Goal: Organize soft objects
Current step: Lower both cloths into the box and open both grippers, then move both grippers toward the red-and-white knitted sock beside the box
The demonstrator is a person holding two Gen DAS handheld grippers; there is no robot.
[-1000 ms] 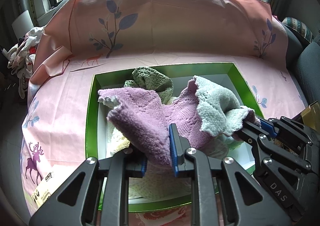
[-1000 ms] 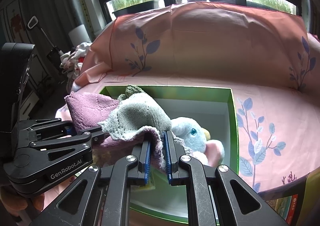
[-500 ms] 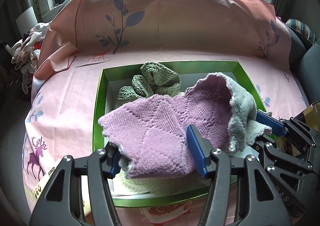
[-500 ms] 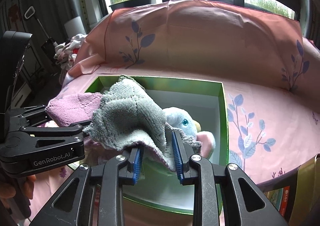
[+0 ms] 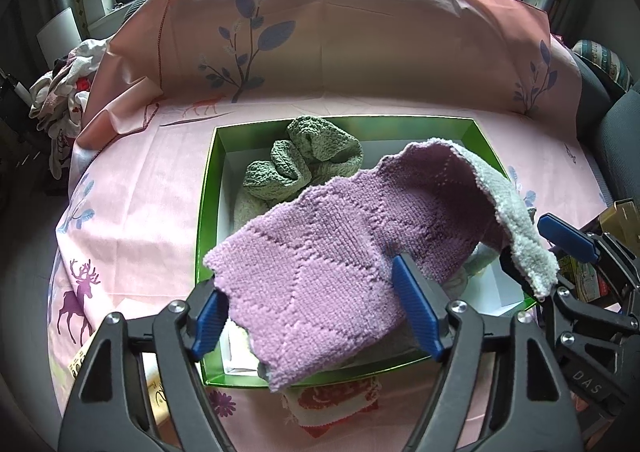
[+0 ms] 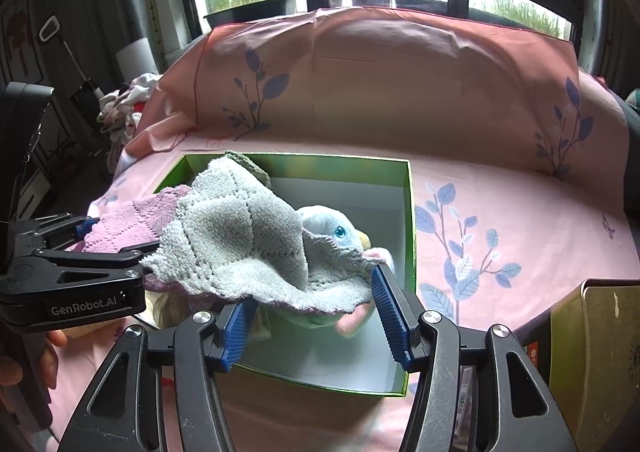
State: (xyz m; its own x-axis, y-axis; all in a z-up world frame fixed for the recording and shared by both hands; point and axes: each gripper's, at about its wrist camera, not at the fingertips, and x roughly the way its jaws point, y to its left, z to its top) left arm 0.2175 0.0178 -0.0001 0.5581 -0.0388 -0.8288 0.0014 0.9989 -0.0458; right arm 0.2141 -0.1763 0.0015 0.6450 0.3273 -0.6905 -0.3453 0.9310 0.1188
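A purple towel with a grey underside point(image 5: 336, 252) lies spread over the green box point(image 5: 208, 187), its near edge draped over the front rim. It shows grey side up in the right wrist view point(image 6: 244, 236). My left gripper point(image 5: 314, 314) is open, its blue pads on either side of the towel's near edge. My right gripper point(image 6: 316, 312) is open too, under the towel's right end. A green knitted cloth point(image 5: 304, 163) sits at the back of the box. A pale blue plush toy point(image 6: 340, 228) lies in the box, partly covered by the towel.
The box point(image 6: 408, 211) stands on a pink printed sheet point(image 5: 132, 203) that runs up a backrest. A red-and-white cloth point(image 5: 332, 408) lies at the box's front. A gold tin point(image 6: 596, 352) stands at the right. A clothes pile point(image 5: 64, 91) lies far left.
Both grippers have opened and let go of the towel. It has dropped and spread flat over the box. Both grippers have drawn back a little.
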